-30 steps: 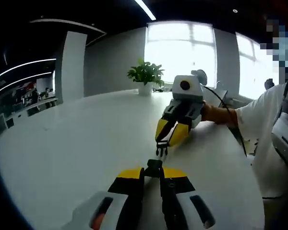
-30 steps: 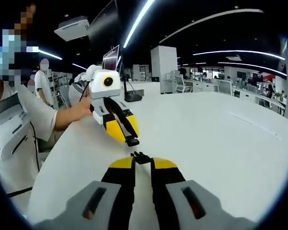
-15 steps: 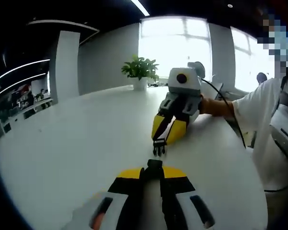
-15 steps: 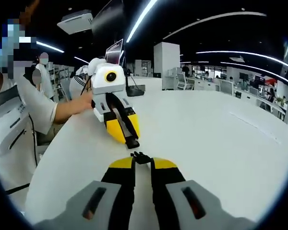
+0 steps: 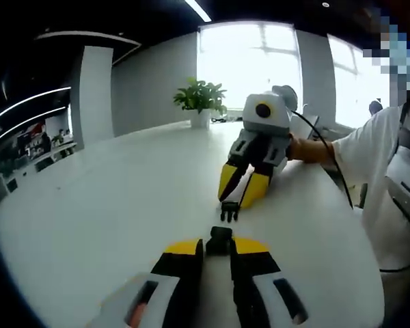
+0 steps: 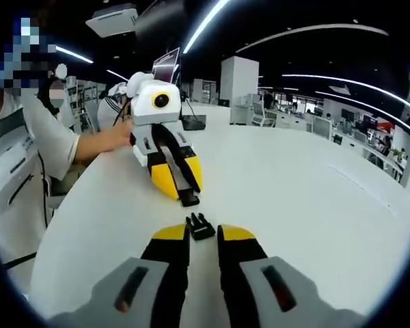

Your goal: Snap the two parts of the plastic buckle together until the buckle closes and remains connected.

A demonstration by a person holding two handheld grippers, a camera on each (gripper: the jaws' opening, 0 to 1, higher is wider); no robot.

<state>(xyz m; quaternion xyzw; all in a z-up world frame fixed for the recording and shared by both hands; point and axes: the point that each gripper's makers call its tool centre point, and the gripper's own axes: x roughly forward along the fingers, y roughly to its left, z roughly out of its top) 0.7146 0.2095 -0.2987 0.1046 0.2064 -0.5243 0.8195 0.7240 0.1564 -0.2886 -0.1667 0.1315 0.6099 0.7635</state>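
Left claw (image 5: 219, 247) closed on the socket half (image 5: 220, 240) of the buckle; right claw (image 6: 203, 234) closed on the pronged half (image 6: 200, 226). Both are held low over the white worktop (image 5: 109, 205), nose to nose. In the left gripper view the prongs (image 5: 229, 213) sit near the socket mouth with a clear gap between them. Compared with half a second ago the gap looks no smaller — the right claw appears to have backed off a little and re-aimed. Judgement: the halves are still unjoined, alignment is under way, and the closing push is yet to come. Potted plant (image 5: 201, 102) far back.
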